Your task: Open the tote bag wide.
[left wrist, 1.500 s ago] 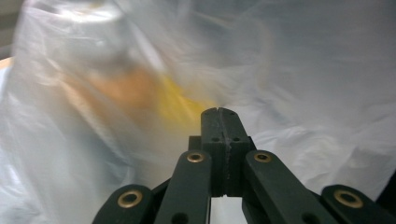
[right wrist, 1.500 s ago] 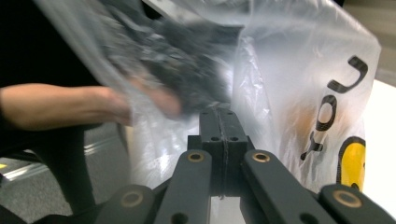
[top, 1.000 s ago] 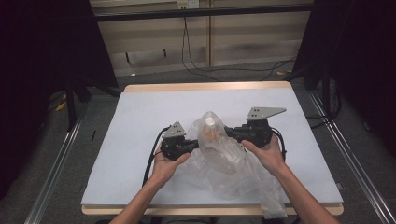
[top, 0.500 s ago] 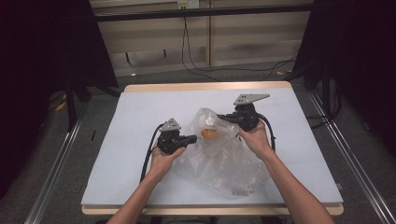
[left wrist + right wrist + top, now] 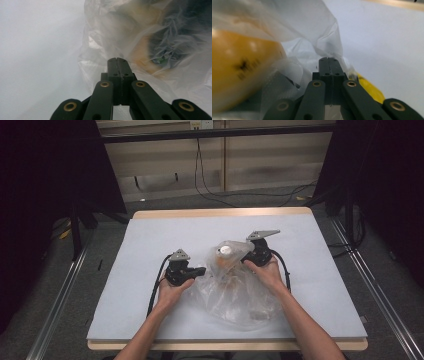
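Holding a clear bag (image 5: 235, 290) from both sides on the white mat (image 5: 325, 270), mid-table, a bit near of centre. Left gripper (image 5: 199, 271) sits at the bag's left edge, right gripper (image 5: 250, 256) at its far-right top.

Left gripper view: jaws pressed together, film (image 5: 100, 62) bunched right at the tips, so probably pinching a fold, though the film between the jaws can't be made out.

Right gripper view: jaws likewise clenched, with bag plastic (image 5: 322, 32) draped over and around the tips; likely gripping the rim.

Right side is held higher than the left, so the bag's top stands up as a peak while the rest sags flat toward the near edge. Judging by that, the two grips look meant to keep the mouth up and spread, or to stop the contents rolling out.

Inside: an orange-yellow item (image 5: 234, 70) with dark print, close against the right gripper; from above a white round cap-like spot (image 5: 226, 251) near the peak. Another yellow bit (image 5: 369, 87) shows right of the right jaws. What the item is can't be told.
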A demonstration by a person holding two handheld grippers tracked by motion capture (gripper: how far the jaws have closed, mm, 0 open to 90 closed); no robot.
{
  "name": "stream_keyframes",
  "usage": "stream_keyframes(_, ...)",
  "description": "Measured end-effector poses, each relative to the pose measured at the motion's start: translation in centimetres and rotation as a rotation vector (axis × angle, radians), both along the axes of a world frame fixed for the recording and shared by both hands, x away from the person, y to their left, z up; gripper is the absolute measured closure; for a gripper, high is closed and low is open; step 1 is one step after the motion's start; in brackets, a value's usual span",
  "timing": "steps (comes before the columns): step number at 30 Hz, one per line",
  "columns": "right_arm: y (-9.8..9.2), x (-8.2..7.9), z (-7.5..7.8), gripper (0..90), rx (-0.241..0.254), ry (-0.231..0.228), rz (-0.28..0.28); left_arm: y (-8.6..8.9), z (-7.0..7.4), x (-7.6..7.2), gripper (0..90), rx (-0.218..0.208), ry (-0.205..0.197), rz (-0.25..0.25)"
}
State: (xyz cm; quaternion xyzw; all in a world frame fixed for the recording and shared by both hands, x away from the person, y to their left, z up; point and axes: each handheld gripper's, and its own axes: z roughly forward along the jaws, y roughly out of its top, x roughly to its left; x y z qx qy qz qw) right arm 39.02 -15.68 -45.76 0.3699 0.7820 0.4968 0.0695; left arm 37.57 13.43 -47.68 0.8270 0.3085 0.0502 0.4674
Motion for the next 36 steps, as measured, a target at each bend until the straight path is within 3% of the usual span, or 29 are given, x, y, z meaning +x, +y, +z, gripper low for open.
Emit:
stream_keyframes(2, -0.1, -0.2, -0.8, 90.0, -0.013, 0.011, -0.005, 0.0, 0.4, -0.2, 90.0, -0.027, -0.003, -0.003)
stream_keyframes(7, -0.9, -0.3, -1.4, 90.0, -0.013, 0.028, -0.025, 0.0, 3.0, -1.2, 90.0, -0.075, -0.069, -0.042)
stream_keyframes(13, -2.7, -1.1, 1.6, 90.0, 0.051, -0.034, -0.049, 0.1, 6.5, -3.6, 90.0, -0.114, -0.164, -0.103)
stream_keyframes(16, -3.4, -1.7, 2.9, 90.0, 0.056, -0.061, -0.054, -0.1, 8.0, -4.8, 90.0, -0.137, -0.196, -0.138)
stream_keyframes(20, -4.1, -2.6, 4.1, 90.0, 0.075, -0.082, -0.057, -1.3, 9.8, -6.4, 90.0, -0.130, -0.244, -0.200)
stream_keyframes(24, -4.2, -2.9, 4.9, 90.0, 0.076, -0.097, -0.053, -2.8, 11.0, -7.2, 90.0, -0.151, -0.256, -0.260)
stream_keyframes(32, -4.7, -4.1, 6.6, 90.0, 0.093, -0.135, -0.042, -7.5, 12.2, -7.1, 90.0, -0.131, -0.263, -0.341)
stream_keyframes(36, -4.9, -5.1, 7.2, 90.0, 0.099, -0.148, -0.032, -8.6, 12.9, -6.1, 90.0, -0.122, -0.272, -0.327)
